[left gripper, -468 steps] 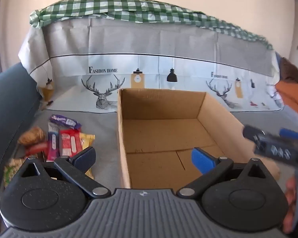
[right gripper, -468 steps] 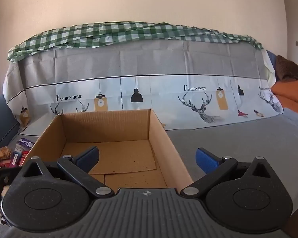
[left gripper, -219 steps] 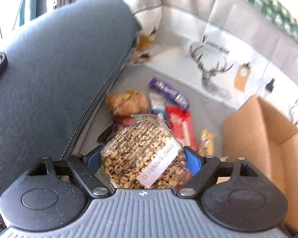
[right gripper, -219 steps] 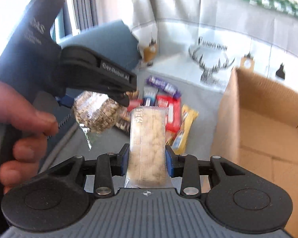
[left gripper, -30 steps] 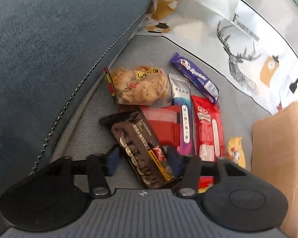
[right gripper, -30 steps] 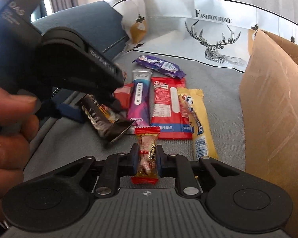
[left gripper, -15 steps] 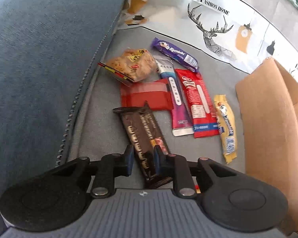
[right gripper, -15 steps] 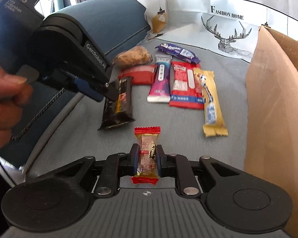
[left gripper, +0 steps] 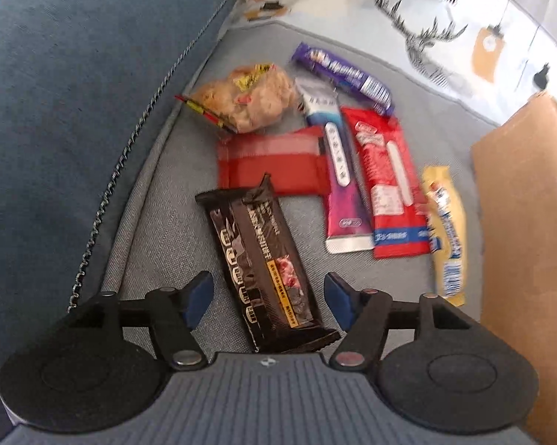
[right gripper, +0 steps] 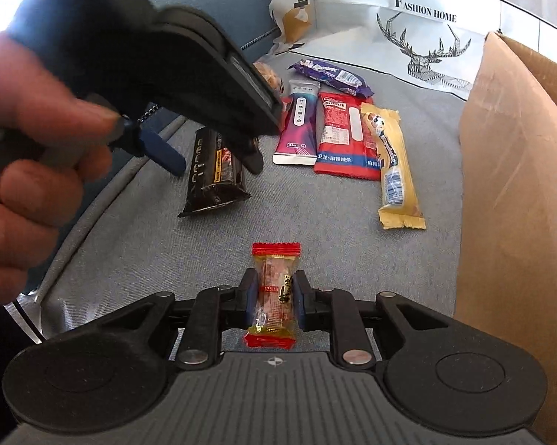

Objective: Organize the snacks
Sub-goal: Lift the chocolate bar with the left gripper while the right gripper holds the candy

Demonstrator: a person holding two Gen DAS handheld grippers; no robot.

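Observation:
A black chocolate bar point(left gripper: 260, 256) lies on the grey seat between the blue pads of my left gripper point(left gripper: 267, 289). Its jaws are opening and the pads stand clear of the wrapper on both sides. In the right wrist view a hand holds the left gripper point(right gripper: 211, 161) over the same black bar point(right gripper: 213, 170). My right gripper point(right gripper: 273, 298) has its pads against a small candy point(right gripper: 274, 270) with red ends, held above the seat, and its jaws are starting to open. The cardboard box point(right gripper: 516, 185) stands at the right.
Several snacks lie in a row beyond the bar: a cookie bag point(left gripper: 249, 100), a purple bar point(left gripper: 341, 74), a flat red packet point(left gripper: 271, 159), a purple-white stick point(left gripper: 338, 170), a red pack point(left gripper: 386, 178), a yellow stick point(left gripper: 445, 230). A blue armrest point(left gripper: 74, 74) rises at the left.
My left gripper has let go of the black bar, which now rests on the seat between its spread pads. The right gripper still carries the small candy.

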